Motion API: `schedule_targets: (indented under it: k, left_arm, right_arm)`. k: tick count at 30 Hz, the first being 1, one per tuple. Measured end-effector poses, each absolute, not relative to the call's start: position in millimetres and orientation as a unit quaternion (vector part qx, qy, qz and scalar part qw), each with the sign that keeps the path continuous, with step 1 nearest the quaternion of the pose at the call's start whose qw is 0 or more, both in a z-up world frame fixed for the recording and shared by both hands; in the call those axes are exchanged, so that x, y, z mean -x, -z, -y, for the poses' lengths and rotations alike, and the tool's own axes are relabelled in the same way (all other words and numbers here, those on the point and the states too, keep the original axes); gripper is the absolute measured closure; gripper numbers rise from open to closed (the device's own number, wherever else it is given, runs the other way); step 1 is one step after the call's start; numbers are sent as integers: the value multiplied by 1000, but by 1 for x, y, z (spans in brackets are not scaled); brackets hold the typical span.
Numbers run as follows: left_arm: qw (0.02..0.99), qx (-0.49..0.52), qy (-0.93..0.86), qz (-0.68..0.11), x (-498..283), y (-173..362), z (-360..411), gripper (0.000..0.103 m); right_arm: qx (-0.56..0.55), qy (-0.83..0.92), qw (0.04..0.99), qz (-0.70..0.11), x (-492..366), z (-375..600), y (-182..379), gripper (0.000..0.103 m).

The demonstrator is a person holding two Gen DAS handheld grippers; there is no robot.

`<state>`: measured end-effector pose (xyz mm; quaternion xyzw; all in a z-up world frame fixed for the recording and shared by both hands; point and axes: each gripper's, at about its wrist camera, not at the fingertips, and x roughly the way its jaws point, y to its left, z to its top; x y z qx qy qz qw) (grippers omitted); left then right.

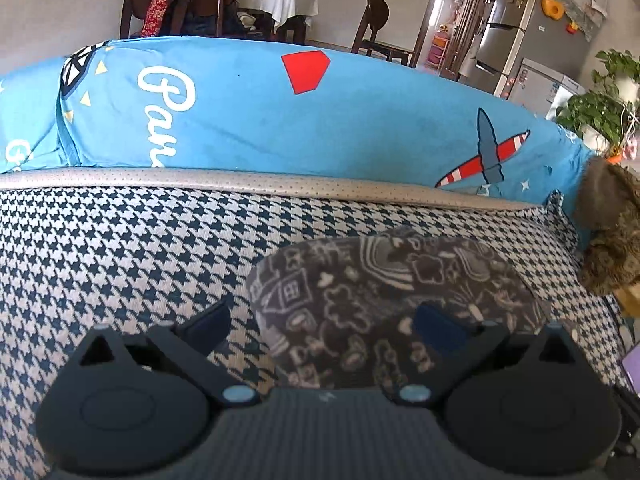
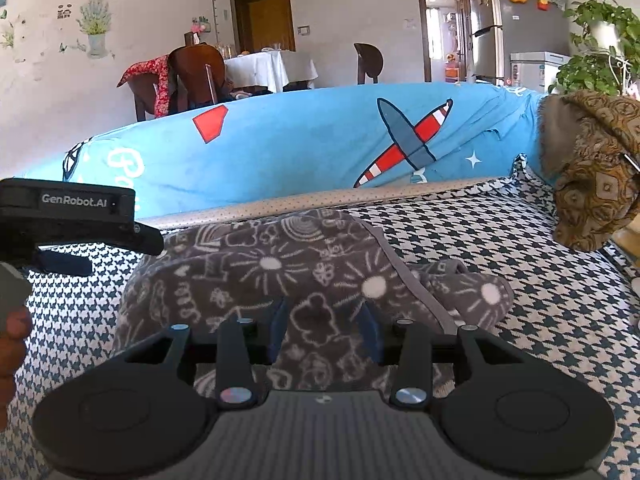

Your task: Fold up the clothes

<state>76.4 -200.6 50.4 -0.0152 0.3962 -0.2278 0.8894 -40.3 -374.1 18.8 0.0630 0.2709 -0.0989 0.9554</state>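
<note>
We find the task's thing, a grey fleece garment (image 2: 304, 276) printed with white doodles, lying in the lower centre of both views on a houndstooth seat cover (image 1: 120, 248). It is already bunched into a compact bundle, with a loose flap trailing toward the lower right in the right wrist view.

The left gripper (image 1: 324, 330) stands with its jaws spread wide — one finger over bare houndstooth, the other over the garment's near edge, gripping nothing. The right gripper (image 2: 324, 322) has its jaws partly parted over the bundle's near side; fabric shows between them, but we see no pinch.

We judge the step in hand to be a fold partway done, the tools positioned to take hold. The next move calls for closing on the loose flap or near hem and carrying it across — evenly, lest the thick fleece slump.

Beyond, a blue printed sofa back (image 1: 320, 120) fills the middle band; a brown patterned cloth (image 2: 596, 176) sits at right.
</note>
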Motion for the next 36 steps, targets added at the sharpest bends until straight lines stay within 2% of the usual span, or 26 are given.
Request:
schedule_targets:
  k: [17,23,30,36]
  left_arm:
    - [854,-4,243,-460,-48,-13,203,0]
    - [844,-12,247,-477,-41,5,209,0]
    - [842,-7,248,-480,-42,13,208,0]
    - [844,-7,247,-477,-41,17,208,0]
  right_arm:
    - [-37,82,948,-304,61,373,-14,60]
    - [-53,84,940,-325,56,376,-6,56]
    - [-131,94,925,-345,51,396,4,47]
    - [-133,101,923,-345,50,395,10,44]
